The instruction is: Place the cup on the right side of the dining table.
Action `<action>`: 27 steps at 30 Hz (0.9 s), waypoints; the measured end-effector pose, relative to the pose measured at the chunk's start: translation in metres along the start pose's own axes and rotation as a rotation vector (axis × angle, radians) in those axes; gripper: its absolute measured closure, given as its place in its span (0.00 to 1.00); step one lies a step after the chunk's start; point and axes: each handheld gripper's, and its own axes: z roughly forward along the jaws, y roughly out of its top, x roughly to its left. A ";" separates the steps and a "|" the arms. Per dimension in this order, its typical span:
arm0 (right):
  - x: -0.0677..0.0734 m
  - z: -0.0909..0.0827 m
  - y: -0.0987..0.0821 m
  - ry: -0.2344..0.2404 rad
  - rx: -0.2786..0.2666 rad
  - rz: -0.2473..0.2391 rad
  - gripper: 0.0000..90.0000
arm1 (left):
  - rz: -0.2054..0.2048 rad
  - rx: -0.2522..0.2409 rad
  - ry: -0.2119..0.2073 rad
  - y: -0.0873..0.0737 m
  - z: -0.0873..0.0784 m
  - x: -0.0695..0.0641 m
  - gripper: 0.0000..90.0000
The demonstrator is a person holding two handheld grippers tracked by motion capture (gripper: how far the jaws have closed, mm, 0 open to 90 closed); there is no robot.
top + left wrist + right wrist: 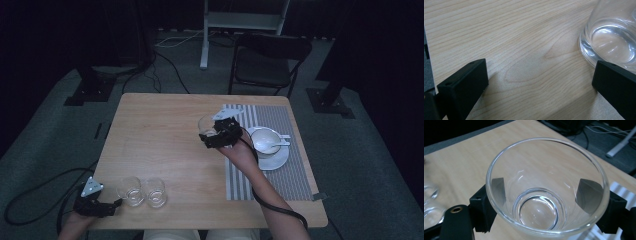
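My right gripper (210, 134) is shut on a clear empty glass (206, 123), held just left of the striped placemat (270, 180). In the right gripper view the glass (544, 195) sits between both jaws, which press its sides. My left gripper (116, 203) lies at the table's front left corner, open. Two more empty glasses (131, 191) (155, 192) stand side by side just right of it. In the left gripper view the nearer glass (614, 40) stands by the right jaw, outside the gap, and bare wood lies between the jaws of the left gripper (540, 72).
A white cup (265, 139) with a spoon (274, 146) in it sits on a saucer (279, 161) on the placemat. The wooden table (160, 135) has open space at the left and middle. A black folding chair (267, 62) stands beyond the far edge.
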 end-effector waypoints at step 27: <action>-0.157 0.013 0.008 -0.264 0.073 0.323 0.22 | -0.001 -0.002 0.001 0.000 0.000 0.000 0.01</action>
